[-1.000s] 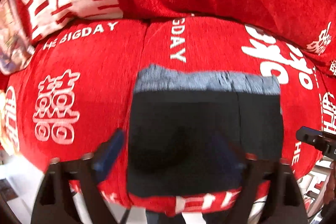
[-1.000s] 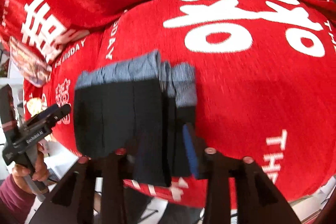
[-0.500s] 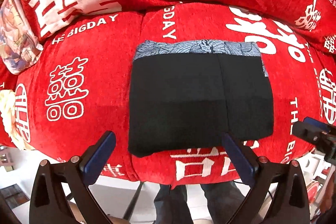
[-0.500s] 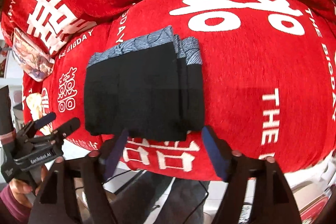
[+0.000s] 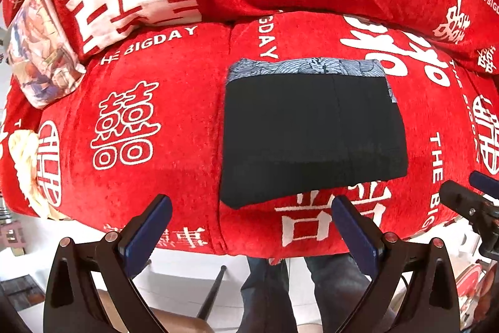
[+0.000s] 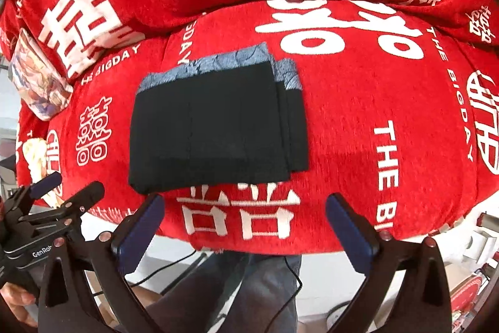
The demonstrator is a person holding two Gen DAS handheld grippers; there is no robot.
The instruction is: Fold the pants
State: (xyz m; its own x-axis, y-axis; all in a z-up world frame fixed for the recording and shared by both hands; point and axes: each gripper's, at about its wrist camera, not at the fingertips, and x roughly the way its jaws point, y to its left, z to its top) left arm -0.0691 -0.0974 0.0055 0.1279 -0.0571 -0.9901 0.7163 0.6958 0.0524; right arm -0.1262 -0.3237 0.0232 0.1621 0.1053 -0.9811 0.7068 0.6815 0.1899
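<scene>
- While both claws hang released above the sofa (image 5: pixel 174 120), the right claw (image 6: pixel 243 209) having just spread its jaws with nothing between them, the pants (image 5: pixel 312 133) lie folded ahead of the left claw (image 5: pixel 251 213), clear of its pads.
- Stacked edges on the right claw's side sit stepped; a brush there could slide them apart.
- Soft cushion may let the fold slump.

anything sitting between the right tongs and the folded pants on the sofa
Nothing visible does. The right tongs hang open and empty above the sofa's front edge, and only bare red cover lies between them and the folded black pants.
</scene>
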